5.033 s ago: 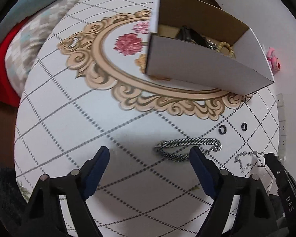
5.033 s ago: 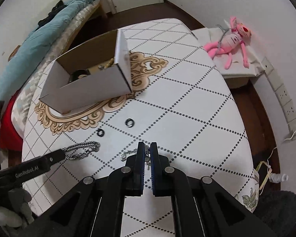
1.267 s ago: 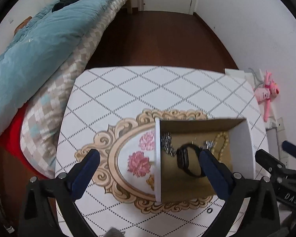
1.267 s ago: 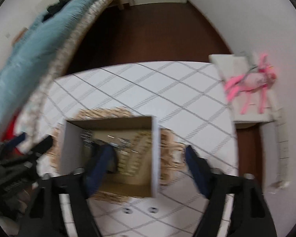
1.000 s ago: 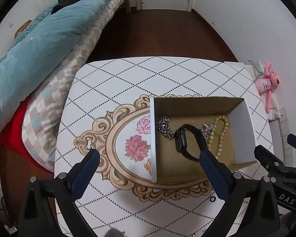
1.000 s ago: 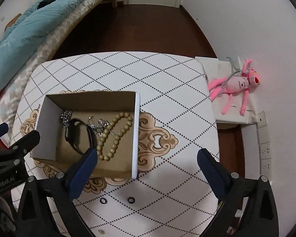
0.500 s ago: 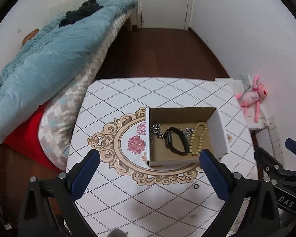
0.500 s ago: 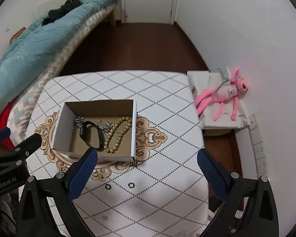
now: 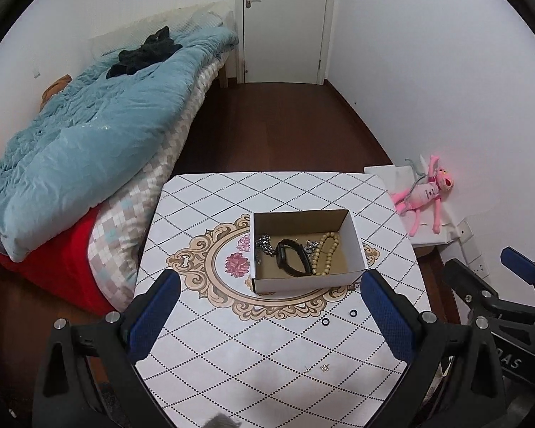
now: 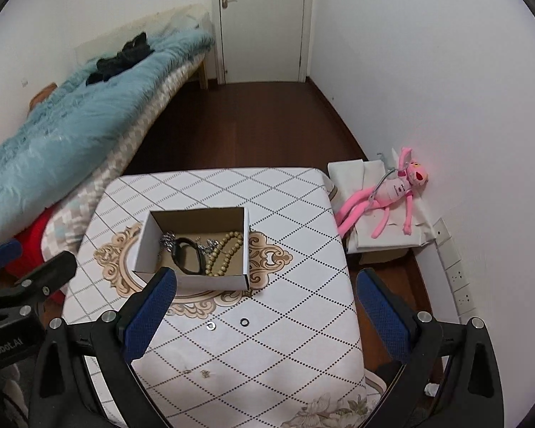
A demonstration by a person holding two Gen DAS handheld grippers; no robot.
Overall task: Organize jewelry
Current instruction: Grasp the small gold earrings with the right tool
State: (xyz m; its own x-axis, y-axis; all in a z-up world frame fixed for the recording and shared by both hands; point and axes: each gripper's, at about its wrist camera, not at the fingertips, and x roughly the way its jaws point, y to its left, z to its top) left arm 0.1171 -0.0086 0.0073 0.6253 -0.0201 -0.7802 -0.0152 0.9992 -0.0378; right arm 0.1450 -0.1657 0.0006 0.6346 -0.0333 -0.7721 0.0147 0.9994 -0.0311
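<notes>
Cardboard box (image 9: 305, 280) long axis left-right, black watch (image 9: 293, 258) inside, lengthwise front-to-back

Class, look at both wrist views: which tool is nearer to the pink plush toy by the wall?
The right tool. The pink plush toy lies just beyond its right side, while the left tool sits farther over, on the bed side of the table.

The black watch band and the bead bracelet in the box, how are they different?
The black watch band is dark, smooth and one broad strap; the bead bracelet is pale tan and made of many little round beads. The band lies near the middle of the cardboard box; the beads lie nearer its right wall. Both are loops lying flat inside it.
</notes>
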